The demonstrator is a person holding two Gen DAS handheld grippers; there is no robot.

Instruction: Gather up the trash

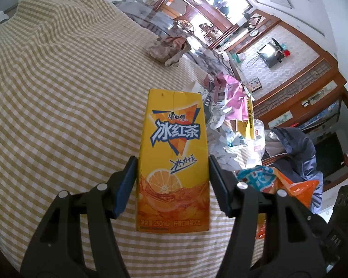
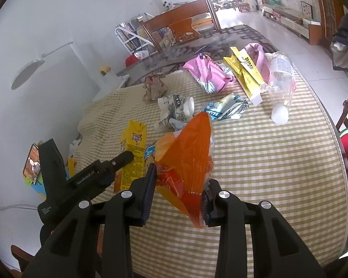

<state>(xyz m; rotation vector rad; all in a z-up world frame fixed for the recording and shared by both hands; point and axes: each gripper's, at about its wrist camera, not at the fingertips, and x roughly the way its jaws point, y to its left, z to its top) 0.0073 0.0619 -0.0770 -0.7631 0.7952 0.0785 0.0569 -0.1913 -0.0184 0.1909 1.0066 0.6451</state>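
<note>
- Orange snack bag [image 2: 188, 162]: a crinkled foil packet pinched between the pads of the right gripper [image 2: 178, 199], raised clear of the checked tablecloth [image 2: 266, 185] near the table's front edge. The jaws stand nearly together on thin film, so the grip is best kept firm and the carry slow, or the foil may slide out.
- Yellow iced-tea carton [image 1: 171, 153]: clamped across its 2 narrow sides by the left gripper [image 1: 171, 185], jaws part-way closed on it. In the right wrist view the carton [image 2: 133, 153] sits just left of the snack bag, toward the table's left edge; it appears lifted, though contact with the cloth cannot be told for certain.
- Judgement: both tools are loaded, so the step in hand is a carry to wherever the trash is gathered; no bin shows in either view.
- Remaining litter, mid-table to far edge: a crumpled brown paper [image 2: 154, 85], a squashed paper cup [image 2: 174, 111], a blue foil wrapper [image 2: 225, 107], a pink bag [image 2: 208, 74], a long yellow box [image 2: 246, 74] and a clear plastic bottle [image 2: 280, 85] near the right edge.
- Advice: keep the 2 loads apart in transit, since the bag's loose tip hangs close to the carton.
</note>
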